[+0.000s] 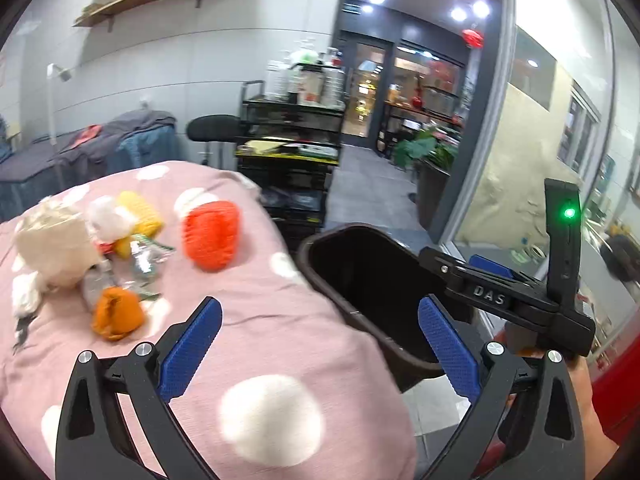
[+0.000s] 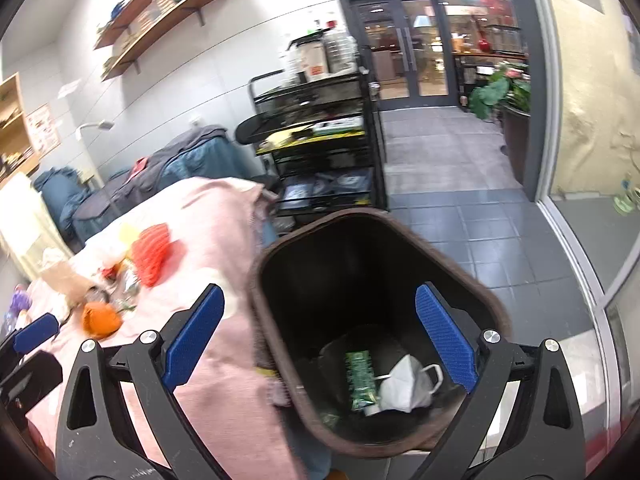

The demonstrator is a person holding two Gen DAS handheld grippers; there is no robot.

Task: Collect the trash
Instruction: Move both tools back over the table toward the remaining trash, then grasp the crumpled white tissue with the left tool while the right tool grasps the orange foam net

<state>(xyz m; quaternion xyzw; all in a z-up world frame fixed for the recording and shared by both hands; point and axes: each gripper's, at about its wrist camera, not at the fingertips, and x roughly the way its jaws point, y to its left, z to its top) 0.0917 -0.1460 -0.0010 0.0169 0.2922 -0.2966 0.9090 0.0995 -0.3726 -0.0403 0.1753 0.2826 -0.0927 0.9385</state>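
Note:
A dark bin [image 2: 360,280] stands beside a bed under a pink dotted blanket [image 1: 240,312]. In the bin lie a green wrapper [image 2: 362,380] and a white face mask [image 2: 408,384]. My right gripper [image 2: 320,336] hangs open over the bin mouth, holding nothing. My left gripper [image 1: 320,340] is open wide above the blanket's edge and is also empty. Left of it on the blanket is a litter pile: a crumpled orange piece [image 1: 116,314], clear wrappers [image 1: 140,260], white tissue [image 1: 108,216] and a paper bag [image 1: 52,240]. A red knitted item [image 1: 210,234] and a yellow one [image 1: 140,216] lie by it.
A black wire rack cart [image 1: 292,148] loaded with containers stands behind the bed. Covered furniture [image 1: 100,148] lines the wall at left. A potted plant [image 1: 428,152] and a glass wall [image 1: 540,140] are at right, with grey tiled floor [image 2: 460,220] beyond the bin.

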